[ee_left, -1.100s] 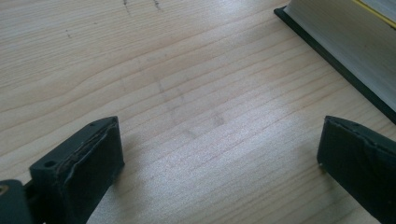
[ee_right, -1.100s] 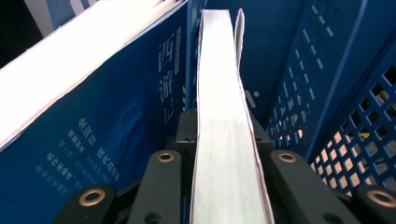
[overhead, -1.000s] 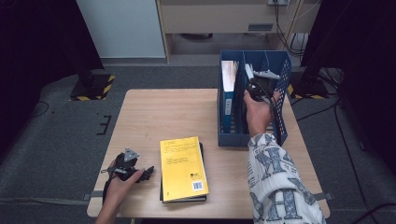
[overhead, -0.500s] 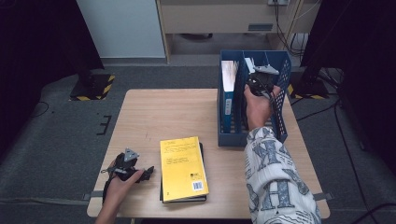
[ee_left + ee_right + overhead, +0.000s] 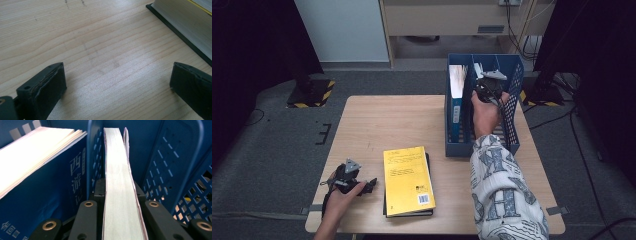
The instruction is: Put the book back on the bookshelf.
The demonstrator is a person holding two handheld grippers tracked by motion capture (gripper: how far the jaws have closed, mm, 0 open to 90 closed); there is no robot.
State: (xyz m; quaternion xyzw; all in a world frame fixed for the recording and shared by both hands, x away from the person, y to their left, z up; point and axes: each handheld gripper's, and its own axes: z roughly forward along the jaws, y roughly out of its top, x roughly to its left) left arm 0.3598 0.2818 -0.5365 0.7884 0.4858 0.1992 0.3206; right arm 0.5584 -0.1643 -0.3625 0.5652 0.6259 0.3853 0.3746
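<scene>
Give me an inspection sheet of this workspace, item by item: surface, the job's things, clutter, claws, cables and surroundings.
Surface: wooden table, faint pencil marks, otherwise bare.
Job's things: blue file rack at the right rear; blue book standing in its left slot; thin book held edge-up in the next slot; yellow book lying on a dark book near the front edge.
Clutter: nothing seen.
Claws: right claw shut on the thin book; left claw open, low over the table beside the stacked books.
Cables: several hang behind the rack; one on the floor at right.
Surroundings: grey carpet, hazard-striped feet.
</scene>
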